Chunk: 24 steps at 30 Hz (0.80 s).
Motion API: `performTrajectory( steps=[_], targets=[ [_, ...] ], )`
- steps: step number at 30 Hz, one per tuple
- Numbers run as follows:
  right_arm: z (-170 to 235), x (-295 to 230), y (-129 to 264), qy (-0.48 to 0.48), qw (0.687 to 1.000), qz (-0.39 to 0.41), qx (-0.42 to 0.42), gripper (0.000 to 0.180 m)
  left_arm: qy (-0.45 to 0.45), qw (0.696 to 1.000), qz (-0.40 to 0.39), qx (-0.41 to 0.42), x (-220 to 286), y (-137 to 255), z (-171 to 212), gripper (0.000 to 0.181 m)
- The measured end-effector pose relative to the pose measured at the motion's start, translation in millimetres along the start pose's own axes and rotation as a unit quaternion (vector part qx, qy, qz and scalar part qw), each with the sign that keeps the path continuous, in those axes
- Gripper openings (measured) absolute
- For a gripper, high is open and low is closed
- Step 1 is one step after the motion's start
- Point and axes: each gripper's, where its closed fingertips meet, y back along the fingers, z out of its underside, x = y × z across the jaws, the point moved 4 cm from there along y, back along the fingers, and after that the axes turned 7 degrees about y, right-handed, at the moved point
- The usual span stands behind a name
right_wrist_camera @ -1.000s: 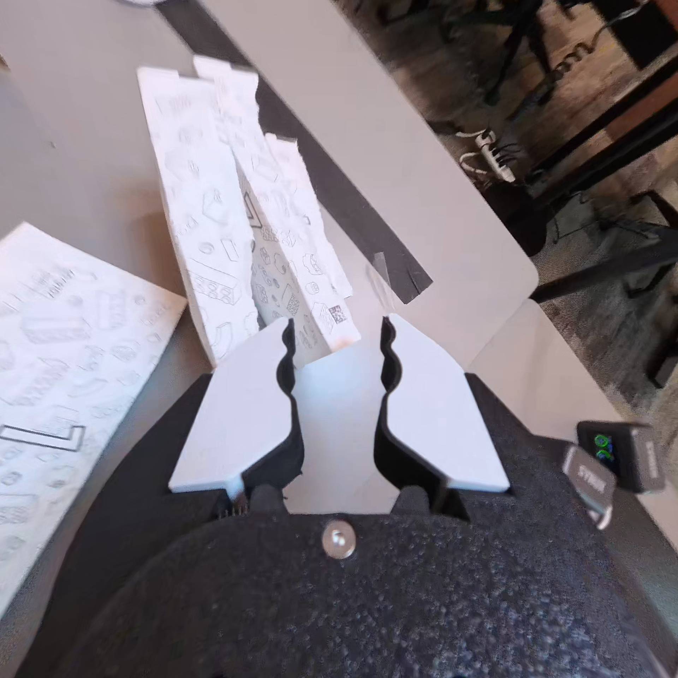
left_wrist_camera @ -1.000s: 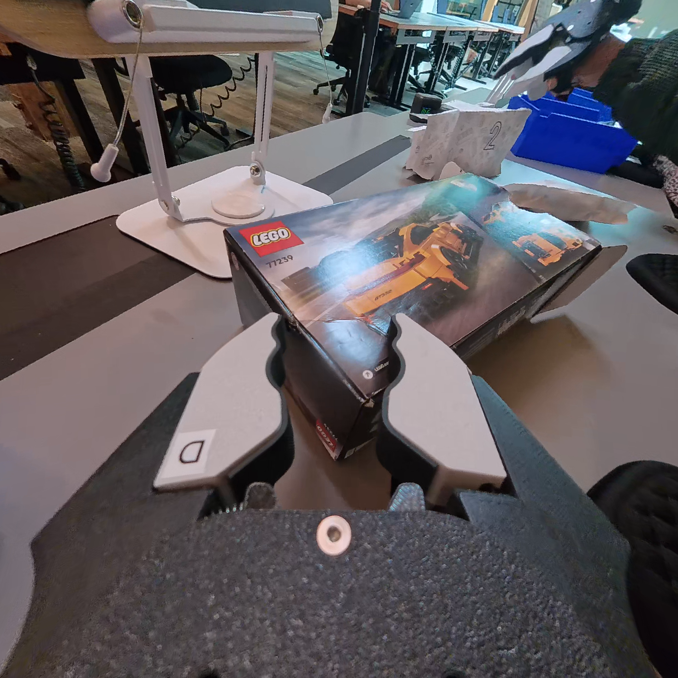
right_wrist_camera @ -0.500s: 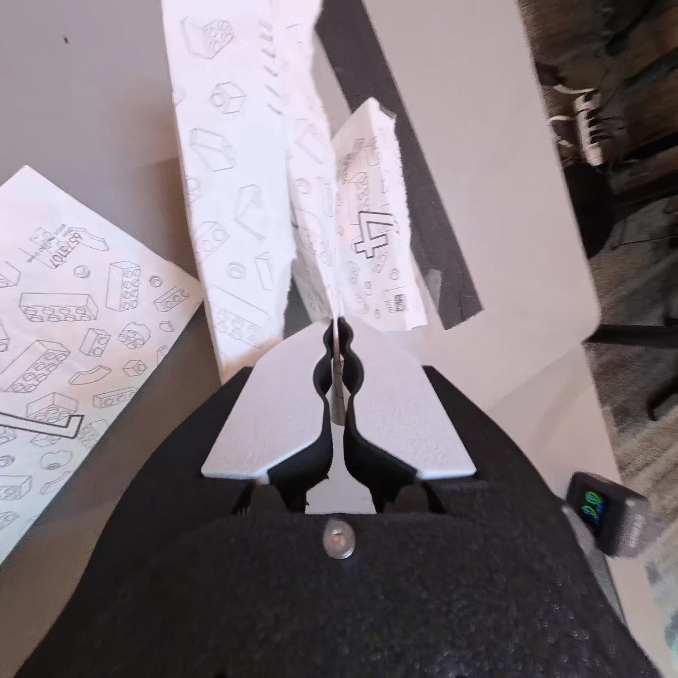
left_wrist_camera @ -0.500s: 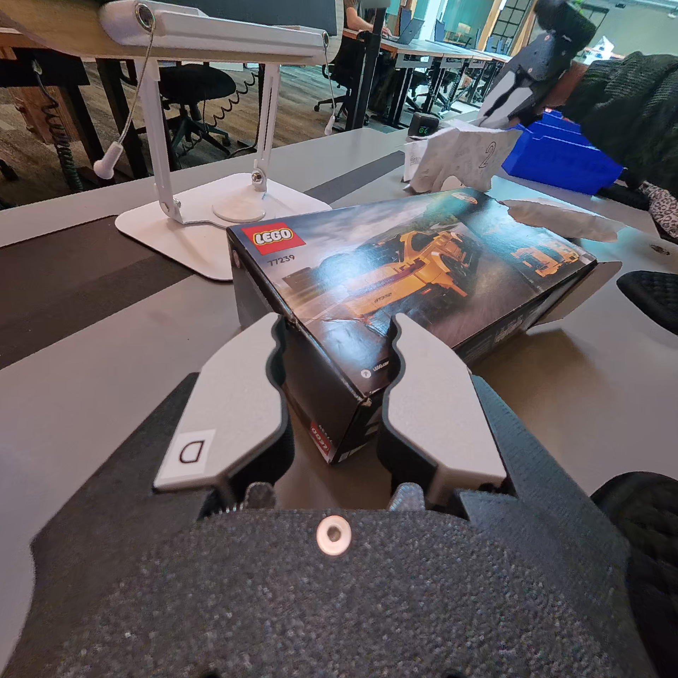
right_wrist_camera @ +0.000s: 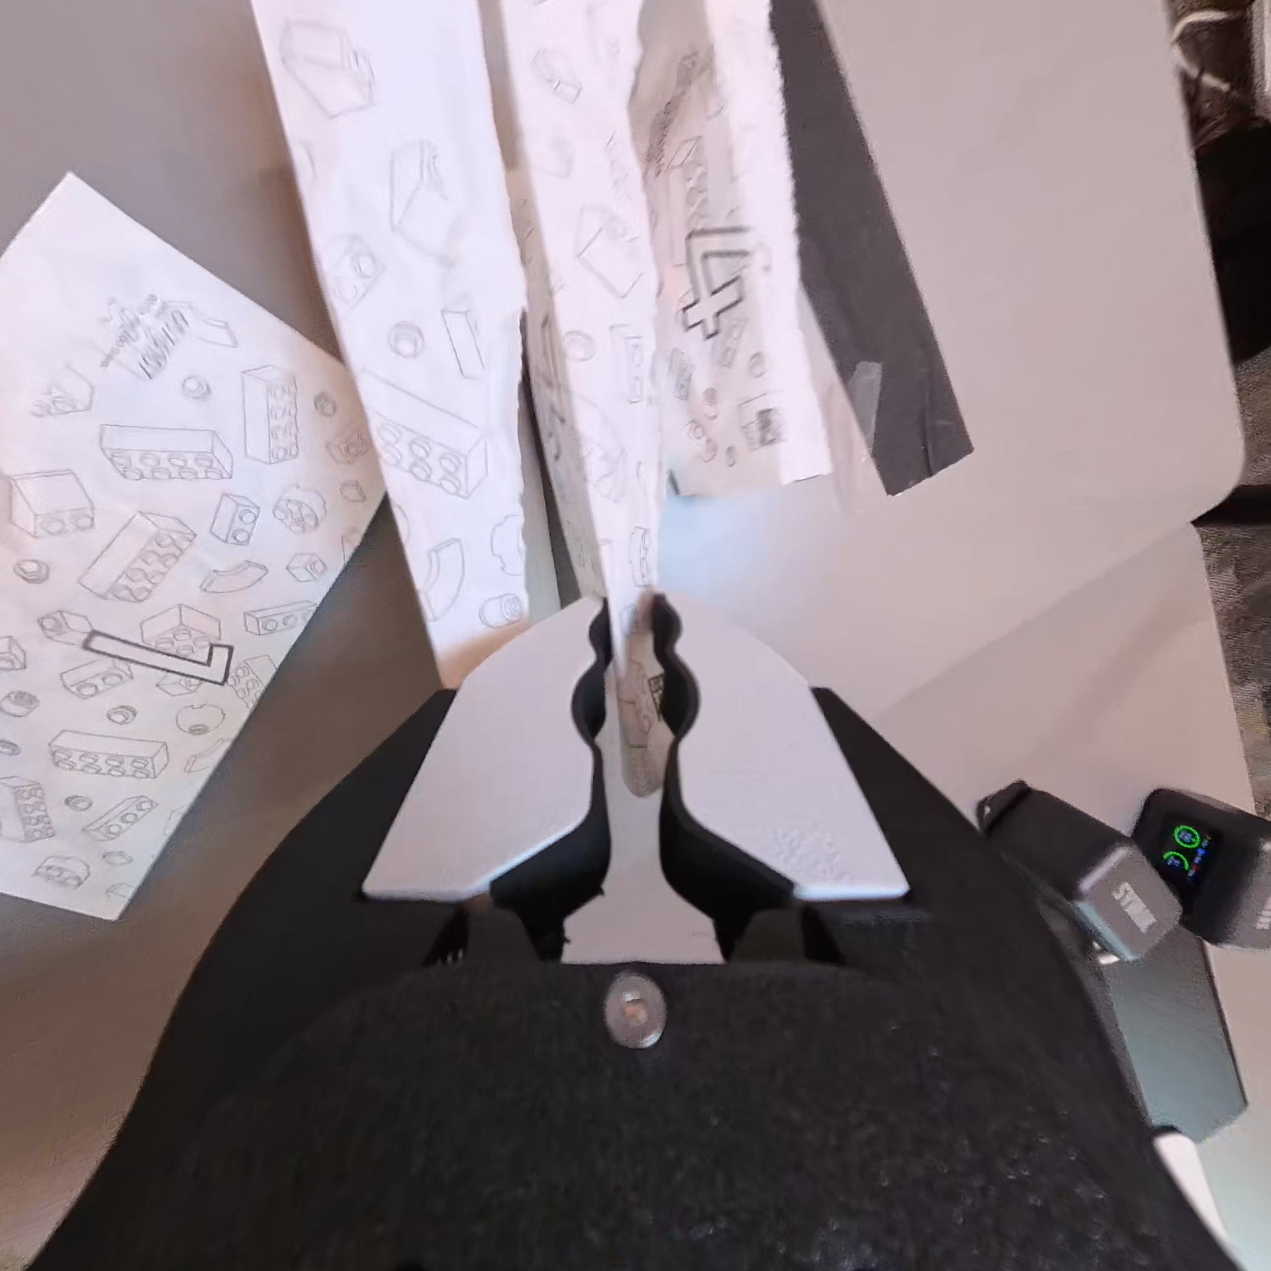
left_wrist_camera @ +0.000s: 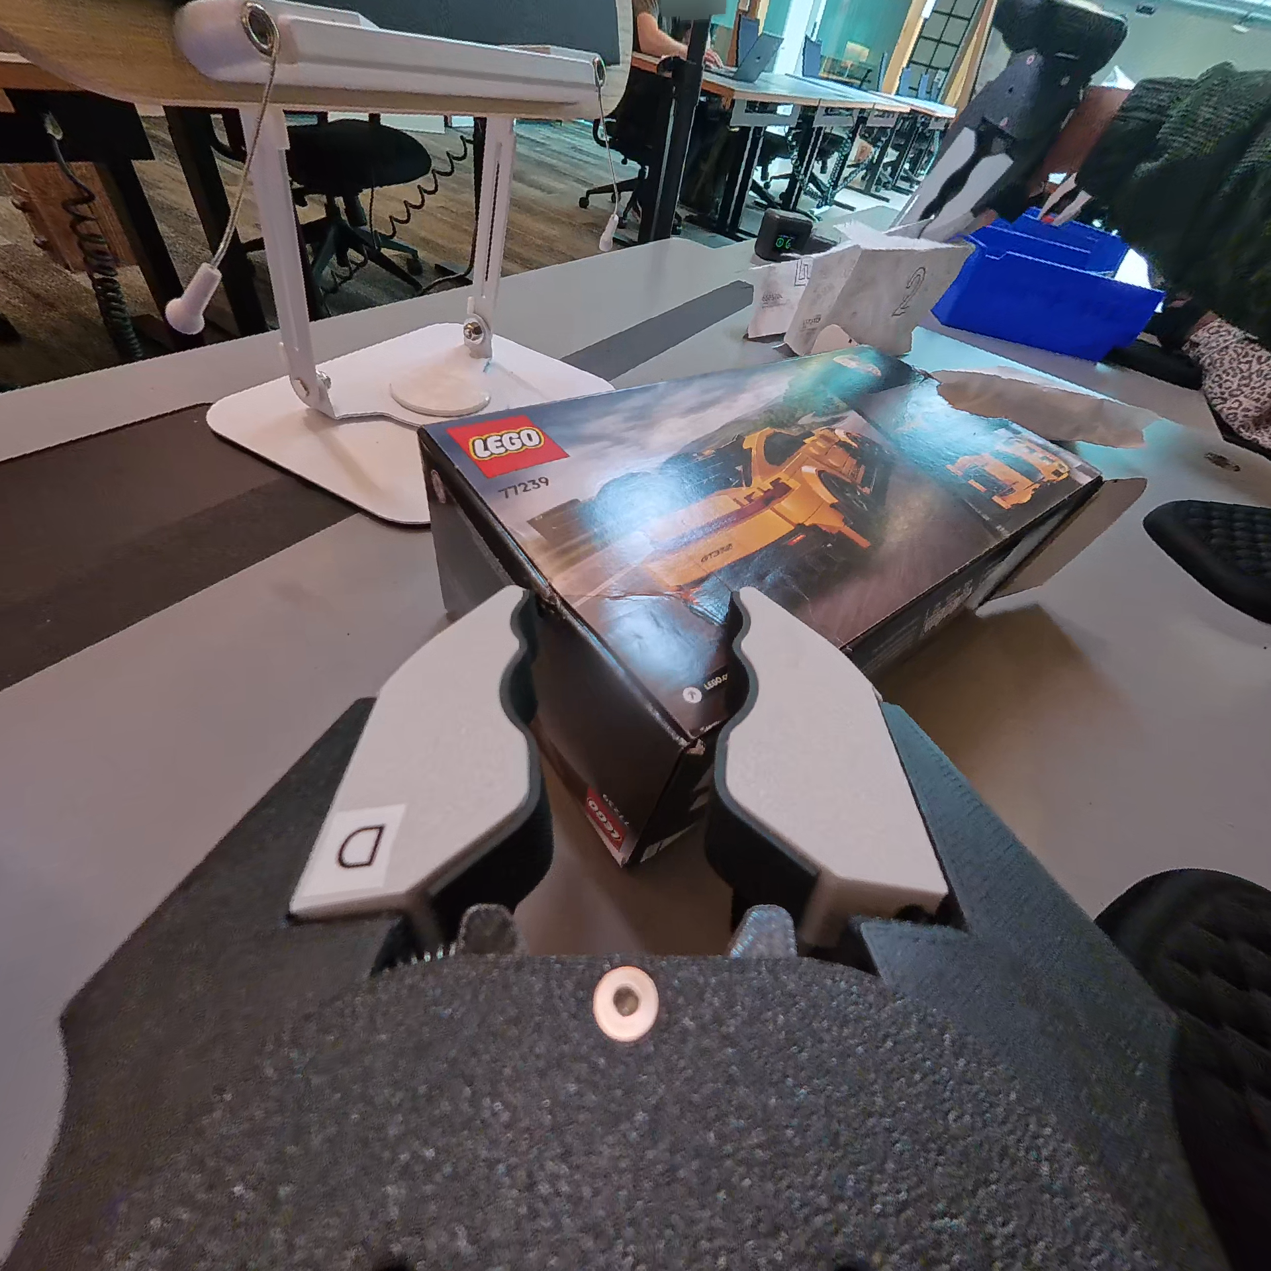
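The left gripper (left_wrist_camera: pixel 629 694) is holding its jaws spread around the near corner of a toy box (left_wrist_camera: pixel 777 523), which is lying flat on the grey counter (left_wrist_camera: pixel 172 660); whether the jaws are touching the cardboard cannot be told. A white lamp base (left_wrist_camera: pixel 385 426) is sitting just behind the box, and a blue bin (left_wrist_camera: pixel 1045 296) is standing farther off to the right.

The right gripper (right_wrist_camera: pixel 629 677) is pinching a white paper bag (right_wrist_camera: pixel 715 289) printed with brick outlines, its jaws pressed onto the bag's lower edge. A second printed bag (right_wrist_camera: pixel 413 275) is lying just beside it on the left, and a third (right_wrist_camera: pixel 137 523) is lying farther left. A small device with a lit screen (right_wrist_camera: pixel 1197 860) is resting to the right.
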Motion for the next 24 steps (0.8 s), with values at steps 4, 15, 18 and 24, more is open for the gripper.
performTrajectory(
  steps=[4, 15, 18, 24],
  targets=[
    [-28, 19, 25, -0.046, 0.994, -0.024, 0.091, 0.027, 0.004, 1.000, 0.003, 0.003, 0, 0, 0, 0.051],
    [-51, 58, -43, 0.013, 0.997, -0.017, -0.070, 0.039, 0.011, 1.000, 0.007, 0.012, -1, 0, 0, 0.051],
    [-49, 49, -66, 0.033, 0.993, -0.041, -0.104, 0.039, 0.011, 1.000, 0.008, 0.013, -1, 0, 1, 0.051],
    [-44, 40, -85, 0.051, 0.989, -0.051, -0.126, 0.011, 0.013, 1.000, 0.011, 0.015, -1, 0, 1, 0.051]
  ],
)
